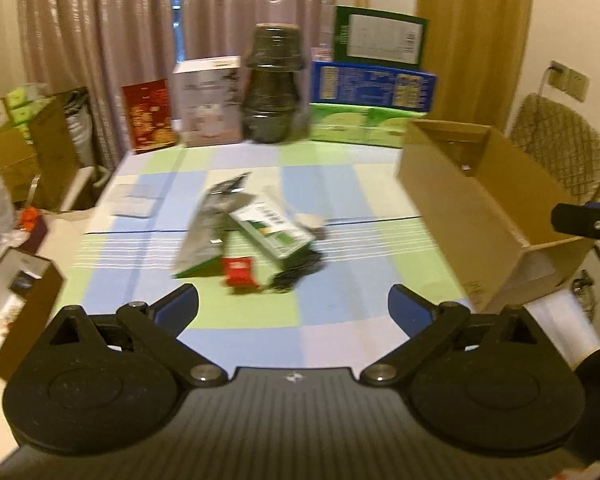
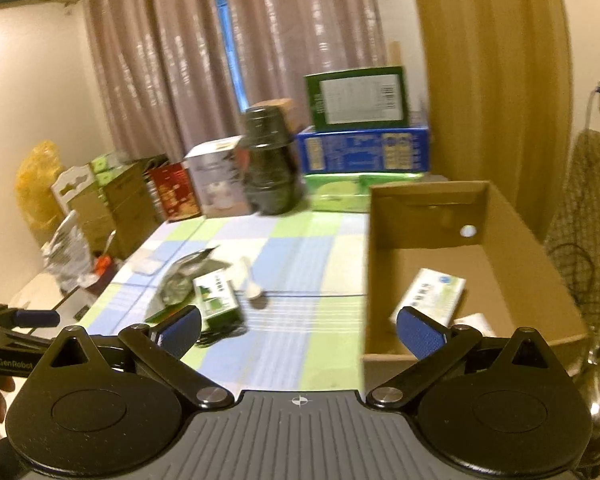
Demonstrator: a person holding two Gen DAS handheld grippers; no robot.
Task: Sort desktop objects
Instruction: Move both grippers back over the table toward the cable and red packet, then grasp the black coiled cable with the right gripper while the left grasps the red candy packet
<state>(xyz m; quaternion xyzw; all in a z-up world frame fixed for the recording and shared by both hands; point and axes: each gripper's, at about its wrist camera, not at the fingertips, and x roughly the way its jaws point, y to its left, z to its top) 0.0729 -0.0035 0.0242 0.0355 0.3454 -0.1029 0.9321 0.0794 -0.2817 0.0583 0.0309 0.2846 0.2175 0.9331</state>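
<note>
A small pile lies mid-table: a grey-green foil pouch (image 1: pixel 208 224), a green-and-white box (image 1: pixel 274 228), a red packet (image 1: pixel 240 271), a black cable (image 1: pixel 296 272) and a white spoon-like piece (image 1: pixel 310 220). My left gripper (image 1: pixel 294 308) is open and empty, just short of the pile. My right gripper (image 2: pixel 300 328) is open and empty, held at the near left corner of an open cardboard box (image 2: pixel 512 220). A white-and-green packet (image 2: pixel 432 294) lies inside the box. The pouch (image 2: pixel 178 280), green box (image 2: pixel 218 300) and spoon (image 2: pixel 252 280) also show in the right wrist view.
The checkered tablecloth (image 1: pixel 340 184) covers the table. Along its far edge stand a red box (image 1: pixel 150 114), a white box (image 1: pixel 208 100), stacked dark bowls (image 1: pixel 272 84) and blue and green cartons (image 1: pixel 374 84). A chair (image 1: pixel 560 148) stands right. Boxes and bags crowd the left side (image 1: pixel 40 140).
</note>
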